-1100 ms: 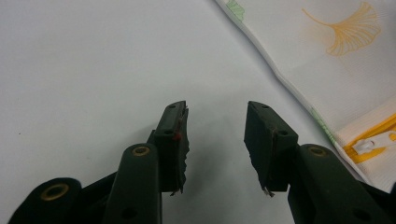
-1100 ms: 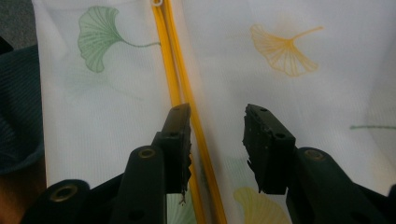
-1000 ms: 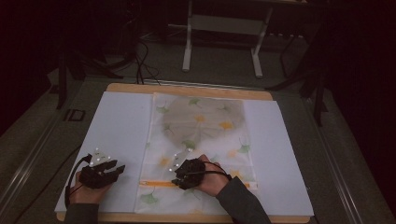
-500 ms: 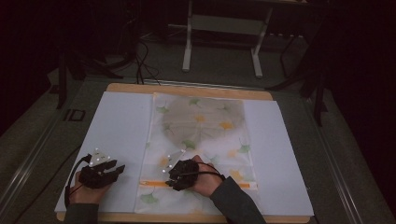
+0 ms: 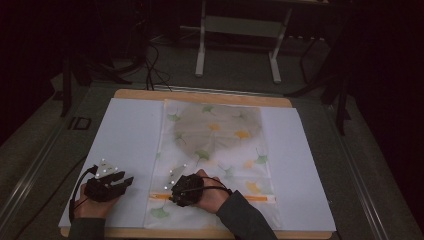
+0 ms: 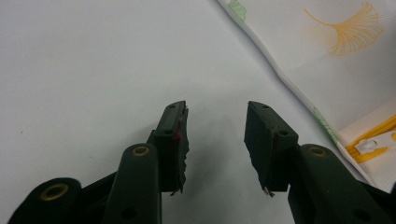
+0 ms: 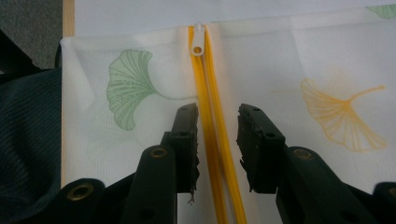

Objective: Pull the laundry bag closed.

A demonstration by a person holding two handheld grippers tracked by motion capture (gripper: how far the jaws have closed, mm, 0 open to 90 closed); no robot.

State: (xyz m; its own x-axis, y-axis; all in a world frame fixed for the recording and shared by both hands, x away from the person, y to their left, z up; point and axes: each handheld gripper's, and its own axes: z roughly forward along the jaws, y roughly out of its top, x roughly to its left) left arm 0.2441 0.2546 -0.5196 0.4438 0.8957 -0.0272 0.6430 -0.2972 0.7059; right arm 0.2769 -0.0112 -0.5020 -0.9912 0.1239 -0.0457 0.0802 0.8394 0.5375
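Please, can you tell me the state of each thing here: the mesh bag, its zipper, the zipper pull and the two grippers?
Mesh bag: lying flat on the white sheet, something grey inside.
Zipper: closed, running between the right gripper's jaws.
Zipper pull: at the zipper's end, untouched.
Right gripper: jaws have just been closing, pads not yet pressing.
Left gripper: open, empty, over the sheet.

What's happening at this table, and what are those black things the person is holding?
A person holds a two-jaw grasping tool in each hand over a mesh laundry bag printed with ginkgo leaves, lying flat on a white sheet. The right tool sits over the bag's yellow zipper, its jaws straddling it and just closing in, not yet pinching, short of the white zipper pull. The left tool rests open on the sheet beside the bag.
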